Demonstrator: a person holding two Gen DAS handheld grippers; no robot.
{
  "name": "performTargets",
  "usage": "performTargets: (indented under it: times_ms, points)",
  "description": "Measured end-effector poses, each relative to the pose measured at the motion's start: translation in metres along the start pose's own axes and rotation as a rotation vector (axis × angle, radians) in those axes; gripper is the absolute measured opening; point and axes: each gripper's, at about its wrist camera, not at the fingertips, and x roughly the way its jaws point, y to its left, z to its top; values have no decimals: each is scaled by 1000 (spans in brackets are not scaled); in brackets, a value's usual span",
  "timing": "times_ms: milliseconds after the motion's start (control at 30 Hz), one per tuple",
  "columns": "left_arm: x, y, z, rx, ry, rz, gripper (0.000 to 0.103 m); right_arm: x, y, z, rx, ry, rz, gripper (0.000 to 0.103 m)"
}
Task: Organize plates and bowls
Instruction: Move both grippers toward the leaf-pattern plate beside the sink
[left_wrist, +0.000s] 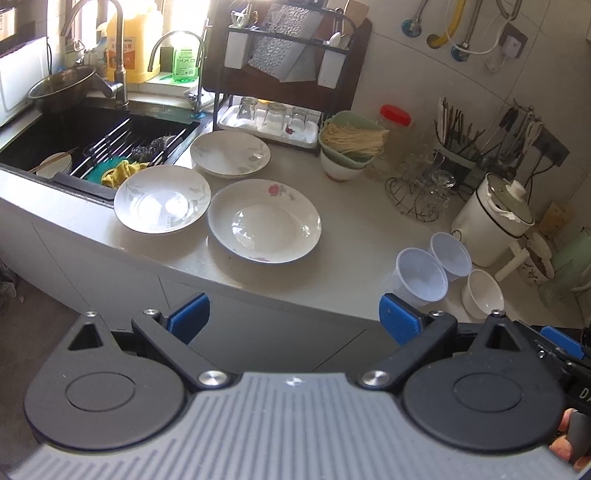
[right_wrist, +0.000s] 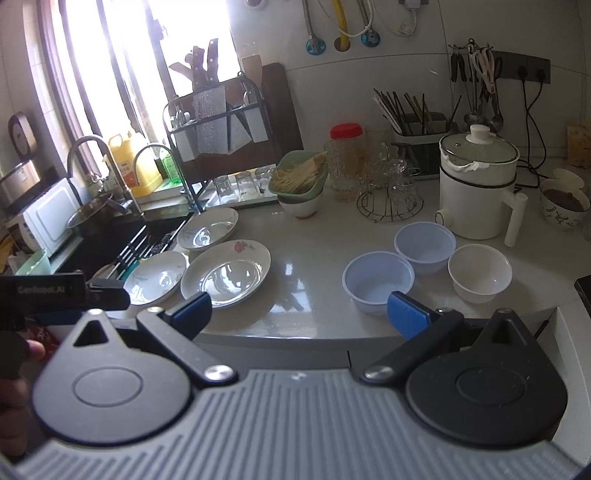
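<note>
Three white plates lie on the grey counter beside the sink: a rose-patterned plate (left_wrist: 264, 220) (right_wrist: 226, 272) nearest, a grey-leaf plate (left_wrist: 161, 198) (right_wrist: 157, 277) to its left, and a third plate (left_wrist: 230, 153) (right_wrist: 207, 228) behind them. To the right stand two translucent plastic bowls (left_wrist: 422, 276) (right_wrist: 378, 280), (left_wrist: 450, 254) (right_wrist: 424, 245) and a white ceramic bowl (left_wrist: 482, 293) (right_wrist: 479, 271). My left gripper (left_wrist: 293, 317) hangs open in front of the counter edge, below the plates. My right gripper (right_wrist: 299, 312) is open too, at the counter edge near the closest plastic bowl. Both hold nothing.
A black sink (left_wrist: 92, 136) with a rack, cloths and a bowl is at the left. A dish rack (left_wrist: 280, 74), a green basket of noodles (left_wrist: 351, 140) on a bowl, glasses on a wire stand (right_wrist: 391, 192), a white electric pot (right_wrist: 476, 188) and a chopstick holder line the back.
</note>
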Motion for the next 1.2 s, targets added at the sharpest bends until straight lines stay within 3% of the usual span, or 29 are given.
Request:
performTargets:
  times_ms: [700, 1000, 1200]
  points:
    - [1, 7, 10, 22, -3, 59, 100, 13, 14, -1, 9, 18, 74, 103]
    - [26, 31, 25, 10, 12, 28, 100, 37, 35, 5, -9, 32, 29, 103]
    - [63, 57, 54, 33, 45, -26, 100, 67, 62, 14, 11, 24, -31, 103]
